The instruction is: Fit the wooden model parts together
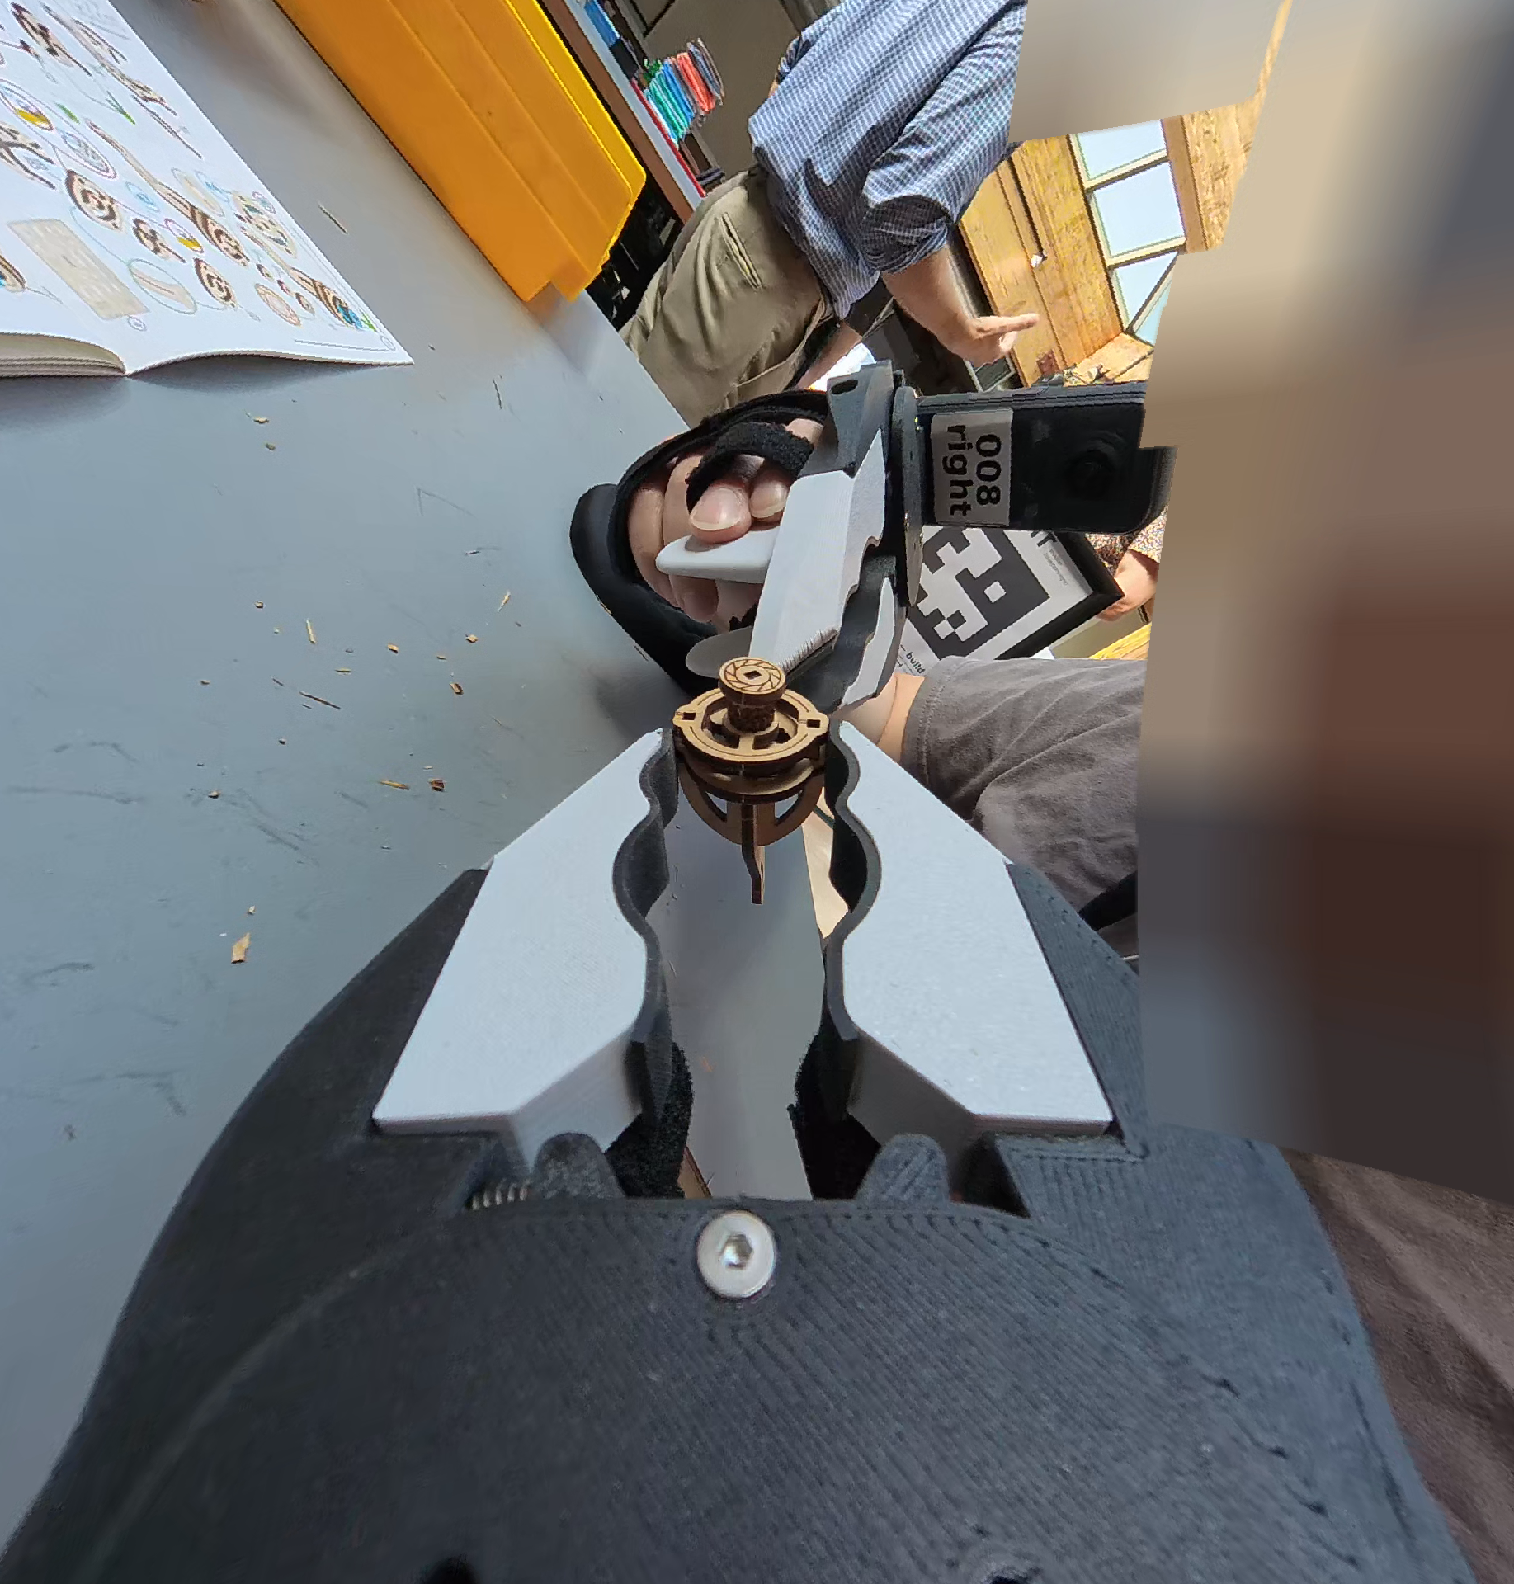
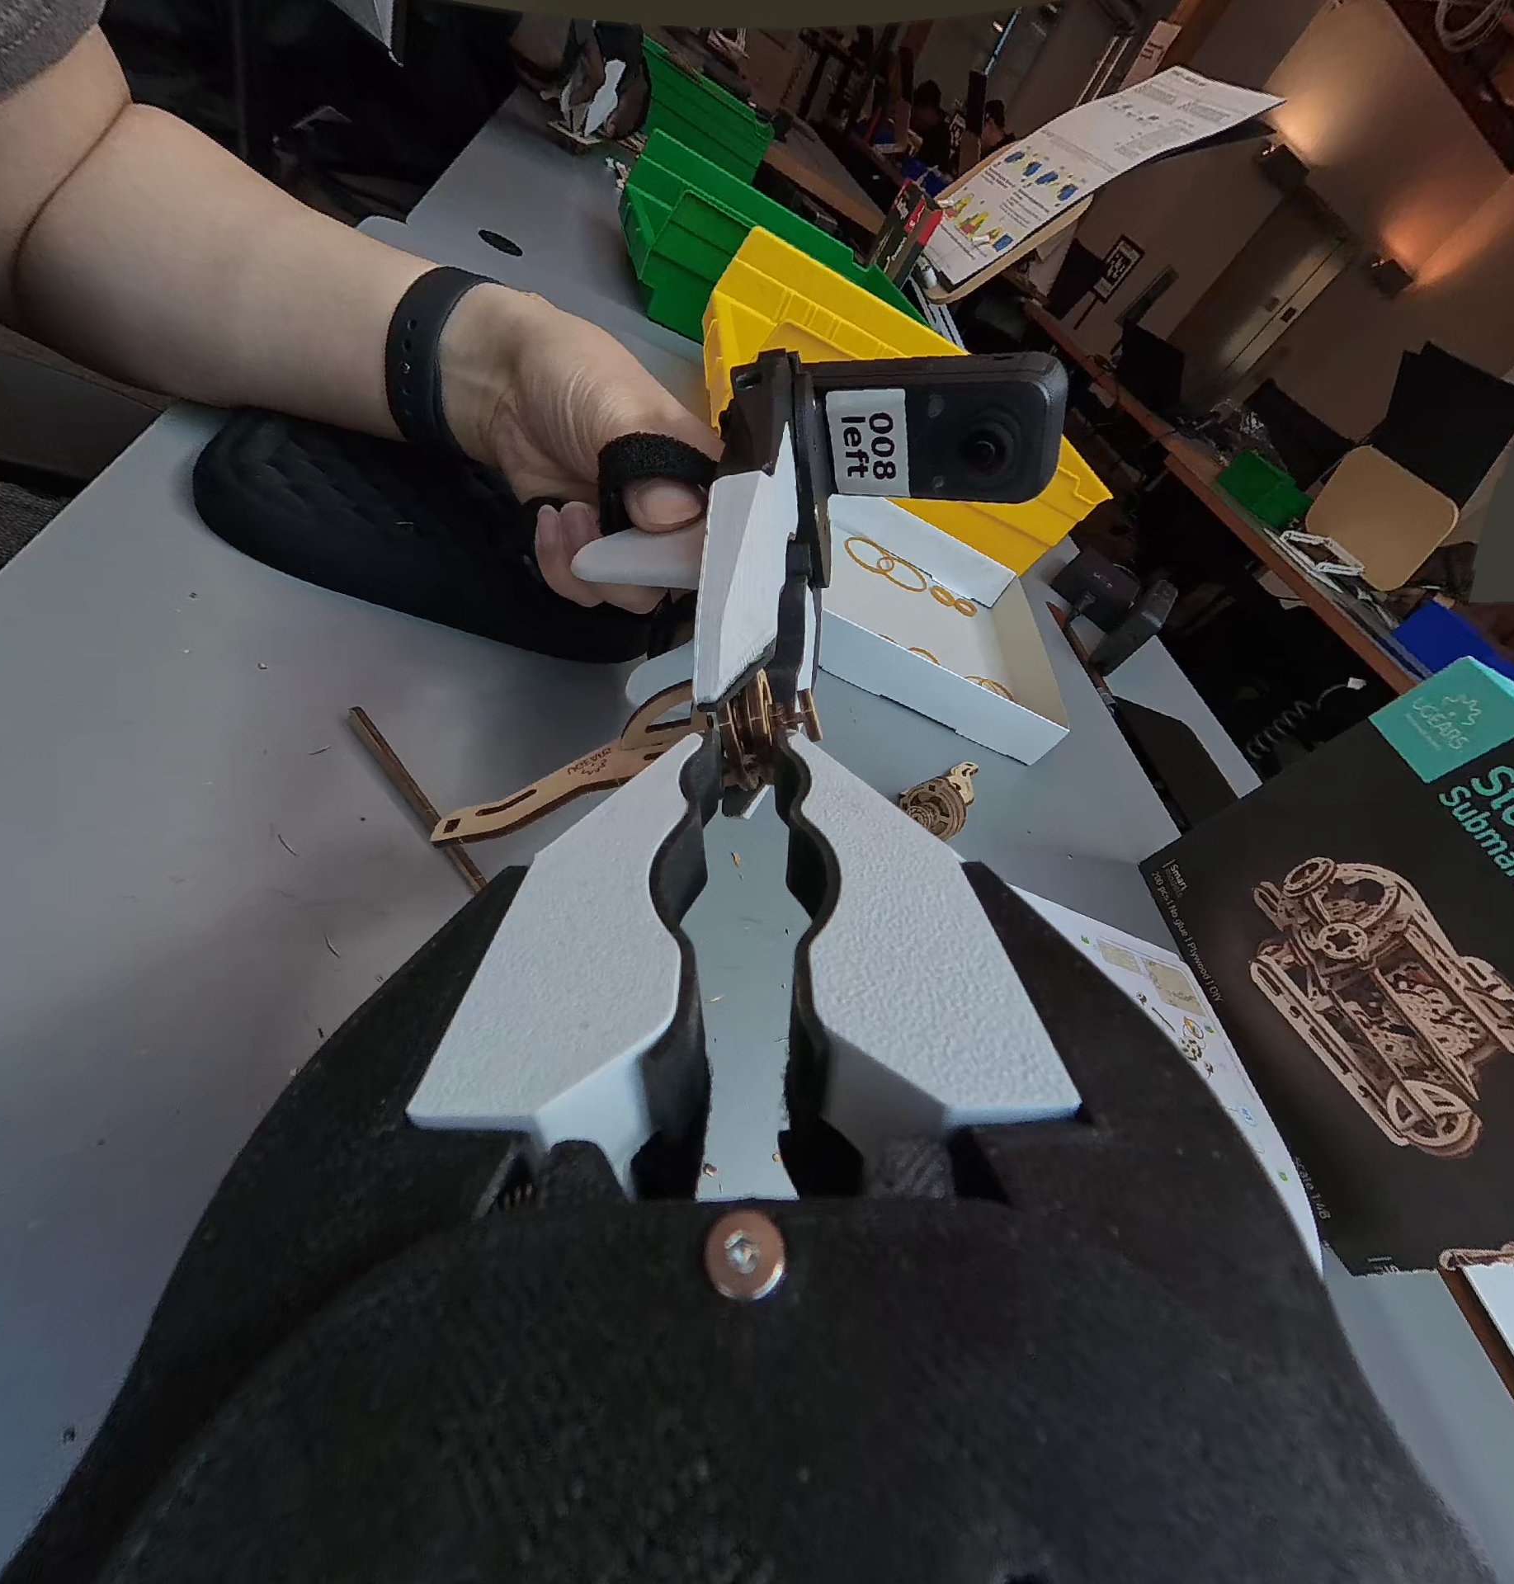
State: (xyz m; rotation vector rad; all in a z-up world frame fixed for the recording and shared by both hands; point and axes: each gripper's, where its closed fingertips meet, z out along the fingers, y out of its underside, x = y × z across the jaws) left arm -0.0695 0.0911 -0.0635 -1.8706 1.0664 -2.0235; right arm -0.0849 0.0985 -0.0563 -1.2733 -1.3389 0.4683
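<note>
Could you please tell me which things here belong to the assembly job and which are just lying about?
In use: left gripper; right gripper; wooden sub-assembly; small gear piece.

Lying about: instruction booklet; kit box; curved wooden strip; white tray; yellow bin.

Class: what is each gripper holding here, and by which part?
The left gripper clamps the wooden assembly by its ring-shaped body. The right gripper pinches the small round cap on top.

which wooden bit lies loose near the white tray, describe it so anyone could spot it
Start at the white tray on the grey table. Just in front of its near corner lies a small round wooden gear assembly, alone. Unlike the flat curved strip farther left, it is chunky and barrel-shaped.
</note>
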